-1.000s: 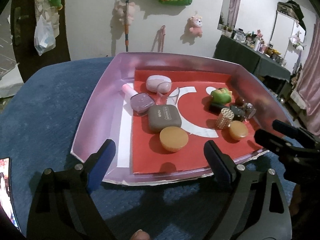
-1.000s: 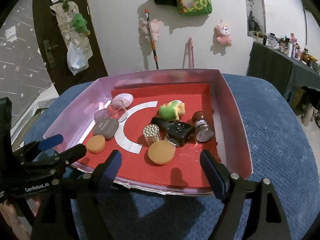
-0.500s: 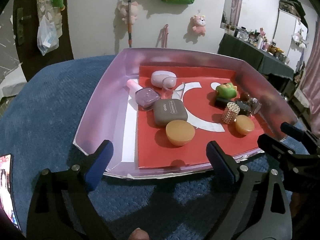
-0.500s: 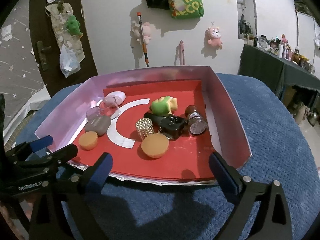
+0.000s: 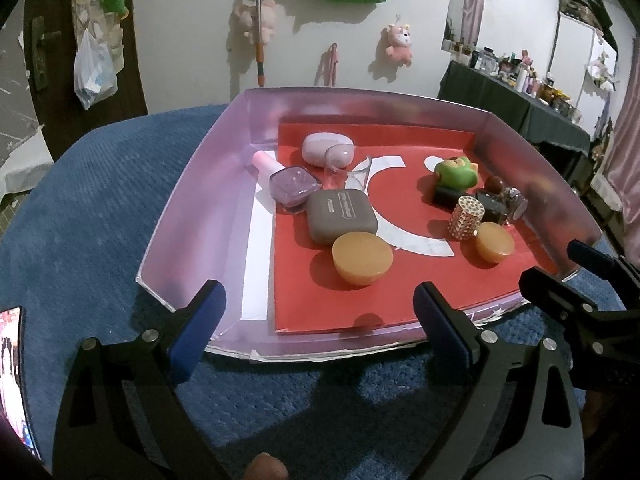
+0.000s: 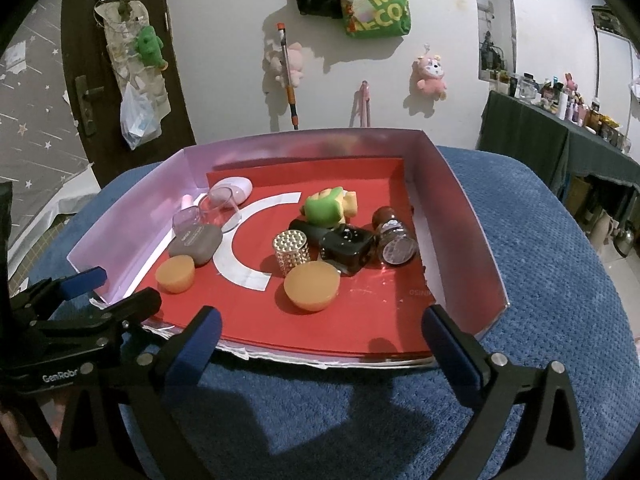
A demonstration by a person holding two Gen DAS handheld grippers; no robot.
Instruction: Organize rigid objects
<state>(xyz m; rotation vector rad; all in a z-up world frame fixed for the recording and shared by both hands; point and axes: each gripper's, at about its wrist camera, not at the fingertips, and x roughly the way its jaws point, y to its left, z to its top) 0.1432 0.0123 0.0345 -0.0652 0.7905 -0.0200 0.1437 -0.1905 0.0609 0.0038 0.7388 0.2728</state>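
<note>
From the left wrist view, your left gripper (image 5: 316, 312) hangs wide open and empty at the near edge of the tray (image 5: 192, 200), which sits on a blue textured cover. Just beyond its fingers lies an amber disc (image 5: 362, 257), touching a grey case (image 5: 340, 216) behind it; further back are a nail polish bottle (image 5: 290, 182) on its side, a clear cup (image 5: 346, 170) tipped over, and a pale oval case (image 5: 326, 149). The disc looks solid and smooth, so take it across its flat-sided rim; the grey case probably has a rubbery, grippy skin and can be pinched across its narrow sides. Treat the cup as thin and light, and close gently on its wall. From the right wrist view, your right gripper (image 6: 322, 336) is likewise spread wide with nothing in it, near a second amber disc (image 6: 311, 286). Behind that stand a studded metal cylinder (image 6: 291, 252), a black glossy bottle (image 6: 346, 245), a dark jar (image 6: 394, 236) lying down, and a green toy (image 6: 326, 208). The cylinder and glass pieces are likely slippery and hard, and the jar may roll, so grip across the body. The cluster is tight; neighbours touch, so lift straight up.
</note>
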